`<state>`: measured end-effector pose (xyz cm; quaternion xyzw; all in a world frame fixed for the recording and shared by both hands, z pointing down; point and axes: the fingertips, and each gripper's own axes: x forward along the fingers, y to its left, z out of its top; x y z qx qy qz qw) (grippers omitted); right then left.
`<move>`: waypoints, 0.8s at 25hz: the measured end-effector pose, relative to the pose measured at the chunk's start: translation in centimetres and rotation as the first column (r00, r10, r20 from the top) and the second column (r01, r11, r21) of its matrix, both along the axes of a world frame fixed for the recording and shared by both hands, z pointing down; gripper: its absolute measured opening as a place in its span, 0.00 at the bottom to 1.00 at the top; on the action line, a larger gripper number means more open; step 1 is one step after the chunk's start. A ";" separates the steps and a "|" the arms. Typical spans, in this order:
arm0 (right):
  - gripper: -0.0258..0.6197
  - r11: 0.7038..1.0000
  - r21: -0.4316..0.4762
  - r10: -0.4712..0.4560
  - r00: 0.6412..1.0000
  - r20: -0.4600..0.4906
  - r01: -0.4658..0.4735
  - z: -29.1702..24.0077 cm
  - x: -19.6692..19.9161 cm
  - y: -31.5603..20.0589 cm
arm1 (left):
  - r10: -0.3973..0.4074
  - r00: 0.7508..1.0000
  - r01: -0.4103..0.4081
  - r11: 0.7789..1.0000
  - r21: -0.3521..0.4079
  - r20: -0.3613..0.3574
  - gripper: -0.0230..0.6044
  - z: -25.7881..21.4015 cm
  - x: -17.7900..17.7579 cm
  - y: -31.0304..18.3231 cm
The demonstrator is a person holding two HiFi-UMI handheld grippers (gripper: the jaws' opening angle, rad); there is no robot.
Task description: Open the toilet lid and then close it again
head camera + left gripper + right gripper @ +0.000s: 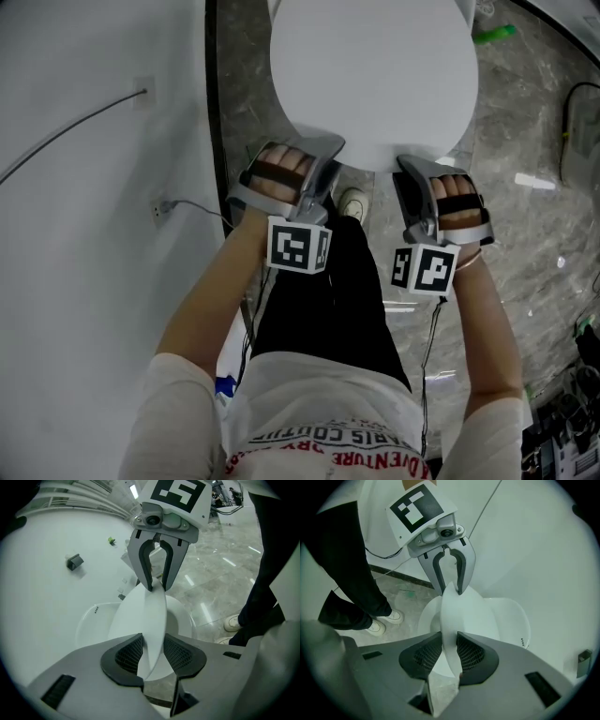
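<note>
both grippers on toilet lid (375,75), at front rim nearest us; left gripper (330,155) grabs rim on left side, right gripper (408,167) on right side; in left gripper view lid edge sits pinched between our two pads; right gripper view shows same, pads pressed on both faces; jaws only as wide apart as lid is thick; lid tilted, partway up over white bowl (182,613); our shoe (353,202) on grey marble floor (534,141) near bowl
</note>
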<state>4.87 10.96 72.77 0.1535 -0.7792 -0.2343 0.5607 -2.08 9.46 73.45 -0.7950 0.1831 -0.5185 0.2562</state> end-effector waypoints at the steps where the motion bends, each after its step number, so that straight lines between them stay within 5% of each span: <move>1: 0.15 1.000 0.006 -0.009 1.000 -0.011 0.009 0.5 0.1 0.1 | -0.007 1.000 0.007 1.000 -0.002 0.005 0.26 0.5 0.1 0.2; 9: 0.16 1.000 -0.001 -0.005 0.998 -0.059 0.005 4.2 0.5 1.3 | -0.116 0.991 0.106 0.982 -0.158 -0.061 0.29 3.7 0.9 1.6; 20: 0.18 0.992 -0.126 -0.002 0.996 -0.086 -0.009 9.7 0.4 2.1 | -0.101 0.995 0.103 0.956 -0.274 0.019 0.32 9.3 1.0 2.4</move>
